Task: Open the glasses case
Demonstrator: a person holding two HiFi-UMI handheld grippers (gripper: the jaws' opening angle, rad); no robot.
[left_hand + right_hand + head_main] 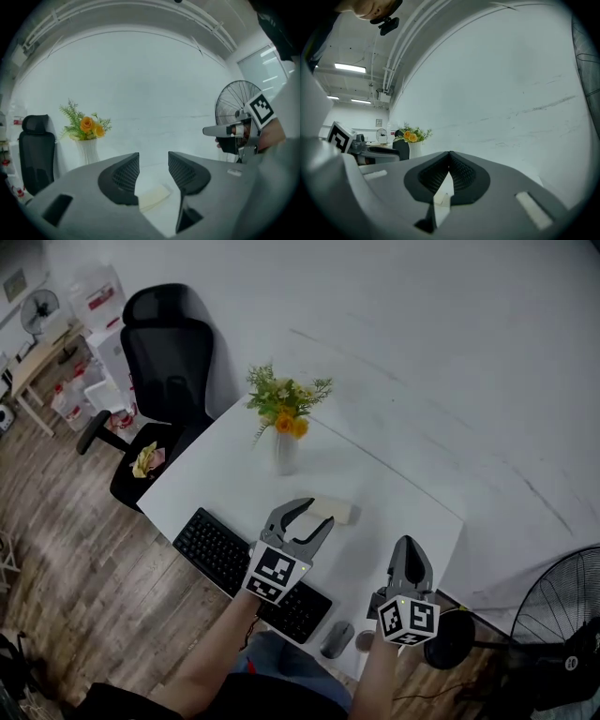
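Note:
A cream glasses case (334, 511) lies shut on the white table (394, 498), in front of the flower vase. My left gripper (309, 513) hovers just before it, open, with the case (153, 195) showing low between its jaws and nothing held. My right gripper (411, 552) hangs to the right nearer the table's front edge, its jaws shut together on nothing (449, 159). In the left gripper view the right gripper (234, 132) shows at the right.
A white vase of orange flowers (286, 418) stands behind the case. A black keyboard (246, 571) and a grey mouse (338, 638) lie along the front edge. A black office chair (159, 381) is at the left, a floor fan (562, 615) at the right.

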